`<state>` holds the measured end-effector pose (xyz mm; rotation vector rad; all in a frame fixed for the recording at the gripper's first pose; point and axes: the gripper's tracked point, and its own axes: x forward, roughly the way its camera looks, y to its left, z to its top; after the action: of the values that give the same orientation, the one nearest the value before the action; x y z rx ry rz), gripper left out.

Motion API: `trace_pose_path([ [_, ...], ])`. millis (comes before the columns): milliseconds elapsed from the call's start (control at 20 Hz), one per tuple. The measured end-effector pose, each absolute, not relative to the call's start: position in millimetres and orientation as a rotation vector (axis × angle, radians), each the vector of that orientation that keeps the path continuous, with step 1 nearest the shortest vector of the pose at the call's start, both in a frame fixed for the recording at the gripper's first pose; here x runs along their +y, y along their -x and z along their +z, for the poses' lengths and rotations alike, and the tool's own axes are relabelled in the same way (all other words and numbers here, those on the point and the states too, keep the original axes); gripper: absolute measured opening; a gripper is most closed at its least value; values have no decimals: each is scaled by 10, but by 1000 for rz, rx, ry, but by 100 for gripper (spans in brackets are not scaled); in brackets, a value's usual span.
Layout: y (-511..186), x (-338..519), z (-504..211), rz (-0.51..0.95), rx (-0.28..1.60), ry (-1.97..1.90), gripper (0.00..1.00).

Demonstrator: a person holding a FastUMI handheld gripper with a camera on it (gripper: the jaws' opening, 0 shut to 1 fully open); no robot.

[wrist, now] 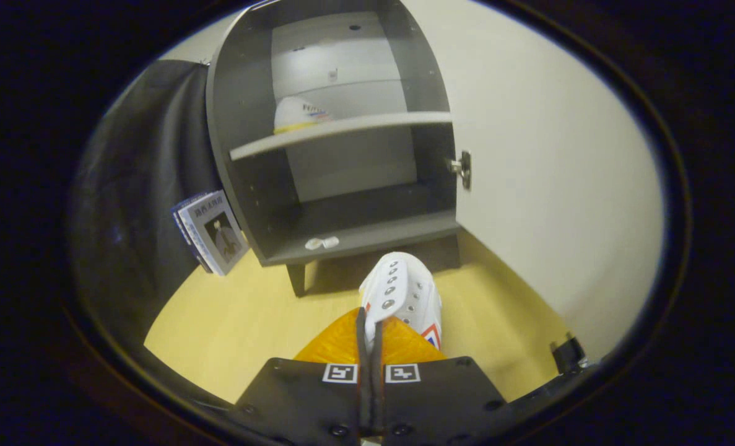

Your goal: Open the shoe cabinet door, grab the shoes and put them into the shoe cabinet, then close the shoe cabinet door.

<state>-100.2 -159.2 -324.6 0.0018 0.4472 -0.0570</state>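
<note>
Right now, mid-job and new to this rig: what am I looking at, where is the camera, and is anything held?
There is no robot arm here. A person carries a hand-held gripper, and the fisheye camera rides on it, looking forward along its two fingers. Those fingers are closed on the edge of a white shoe, which hangs just ahead of them above the yellow floor.

Beyond the shoe stands the grey shoe cabinet with its white door swung open to the side. A second white shoe already sits on the upper shelf. A small white object lies on the bottom shelf; I cannot tell what it is. A booklet leans beside the cabinet, against the dark cloth wall.
</note>
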Motion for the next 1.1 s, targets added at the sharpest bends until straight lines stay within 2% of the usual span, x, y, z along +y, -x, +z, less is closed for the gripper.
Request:
trace_pose_path([
  [450,360,-1395,-1653,-43,157,41,2],
  [1100,-1087,-1298,-623,-52,-10,144,2],
])
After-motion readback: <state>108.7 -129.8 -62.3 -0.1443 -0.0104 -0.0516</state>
